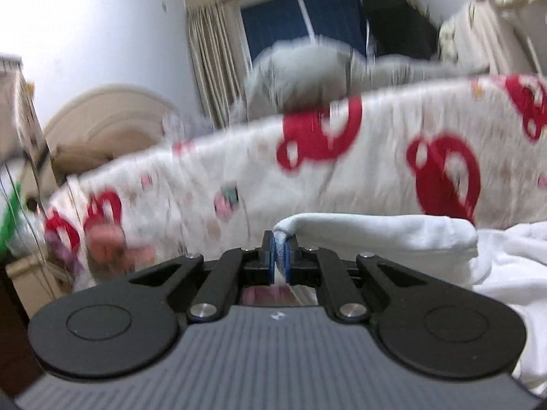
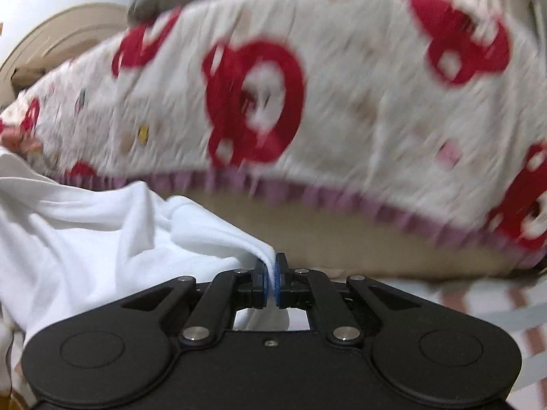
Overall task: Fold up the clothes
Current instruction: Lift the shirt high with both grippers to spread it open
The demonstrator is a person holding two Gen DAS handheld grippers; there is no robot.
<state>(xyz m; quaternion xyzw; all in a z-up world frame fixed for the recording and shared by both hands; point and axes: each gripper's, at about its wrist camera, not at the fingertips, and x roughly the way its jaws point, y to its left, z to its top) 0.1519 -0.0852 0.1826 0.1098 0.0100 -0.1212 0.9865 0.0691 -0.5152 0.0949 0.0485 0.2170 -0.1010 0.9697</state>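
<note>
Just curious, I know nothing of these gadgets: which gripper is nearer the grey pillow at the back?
Hard to call. The left gripper and right gripper both pinch the white cotton garment, with the grey pillow beyond the red-patterned quilt.

You are working in a home bedroom: a cream, arch-topped wooden headboard (image 1: pixel 102 119) stands against the pale wall at the bed's far left end. A thick white quilt printed with red bear heads (image 1: pixel 342 164) lies heaped across the bed, its purple-trimmed edge (image 2: pixel 307 194) hanging over the mattress side. Behind it, beige pleated curtains (image 1: pixel 212 58) frame a dark night-time window (image 1: pixel 301 24).
</note>
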